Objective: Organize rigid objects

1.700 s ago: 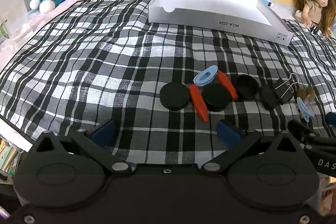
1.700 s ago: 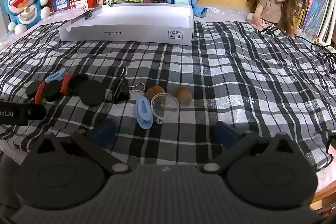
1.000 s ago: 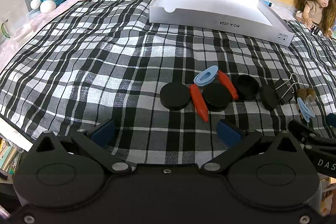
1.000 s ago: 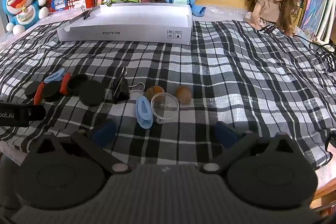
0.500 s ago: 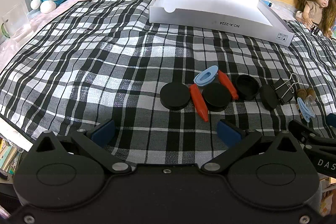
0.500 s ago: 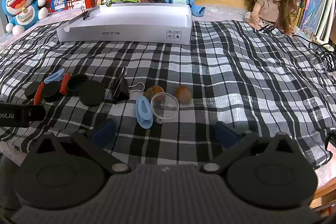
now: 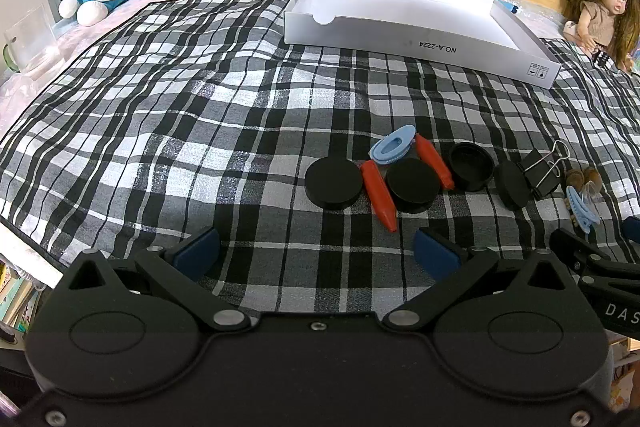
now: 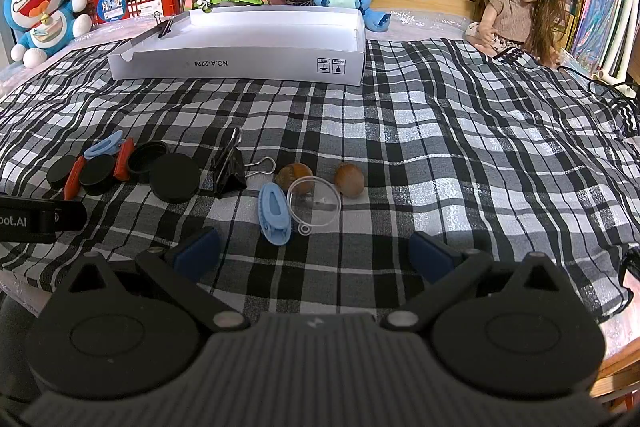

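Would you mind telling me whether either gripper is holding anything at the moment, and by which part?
Nothing is held. The left gripper and the right gripper are both open above the checked cloth, with only cloth showing between their fingers.

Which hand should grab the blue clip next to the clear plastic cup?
Probably the right gripper. The blue clip lies just ahead of its open jaws, beside the clear cup. From the left gripper, that clip sits far off to the side; black discs lie ahead instead.

Each tool [image 7: 316,251] [image 8: 312,253] is matte black, blue-padded, with silver pivot screws.
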A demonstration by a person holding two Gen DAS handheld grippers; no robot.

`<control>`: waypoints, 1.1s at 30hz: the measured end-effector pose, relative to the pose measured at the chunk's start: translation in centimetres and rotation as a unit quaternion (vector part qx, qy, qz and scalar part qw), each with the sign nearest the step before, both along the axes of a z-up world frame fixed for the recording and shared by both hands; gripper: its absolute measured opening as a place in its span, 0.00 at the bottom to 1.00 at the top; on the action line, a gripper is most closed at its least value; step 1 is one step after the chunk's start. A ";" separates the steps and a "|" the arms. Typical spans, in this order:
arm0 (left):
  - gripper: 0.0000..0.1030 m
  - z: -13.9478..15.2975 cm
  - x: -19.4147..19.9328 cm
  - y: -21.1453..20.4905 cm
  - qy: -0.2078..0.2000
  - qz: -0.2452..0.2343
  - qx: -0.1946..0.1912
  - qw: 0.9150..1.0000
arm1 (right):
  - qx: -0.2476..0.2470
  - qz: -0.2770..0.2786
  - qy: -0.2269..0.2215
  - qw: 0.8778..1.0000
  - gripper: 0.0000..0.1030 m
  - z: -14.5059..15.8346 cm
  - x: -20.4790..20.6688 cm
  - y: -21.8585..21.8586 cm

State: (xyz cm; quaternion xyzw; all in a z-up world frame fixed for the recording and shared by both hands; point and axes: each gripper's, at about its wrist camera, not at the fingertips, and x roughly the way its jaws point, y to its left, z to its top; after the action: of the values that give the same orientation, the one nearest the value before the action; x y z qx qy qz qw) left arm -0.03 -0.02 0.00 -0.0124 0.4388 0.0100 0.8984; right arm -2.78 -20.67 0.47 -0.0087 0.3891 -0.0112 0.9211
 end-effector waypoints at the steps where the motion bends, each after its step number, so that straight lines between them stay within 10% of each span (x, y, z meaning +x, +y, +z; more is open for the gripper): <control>1: 1.00 0.0 0.0 0.0 0.000 0.000 0.000 1.000 | 0.000 0.000 0.000 1.000 1.00 0.0 0.0 0.0; 33: 1.00 -0.2 -0.5 0.6 -0.021 -0.006 -0.001 1.000 | 0.001 0.003 -0.015 1.000 1.00 -0.1 -0.4 0.0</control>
State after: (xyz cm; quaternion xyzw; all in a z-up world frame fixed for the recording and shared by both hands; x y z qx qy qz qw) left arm -0.54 0.53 -0.19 -0.0104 0.4201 0.0040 0.9074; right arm -3.22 -20.67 0.32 -0.0088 0.3752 -0.0086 0.9269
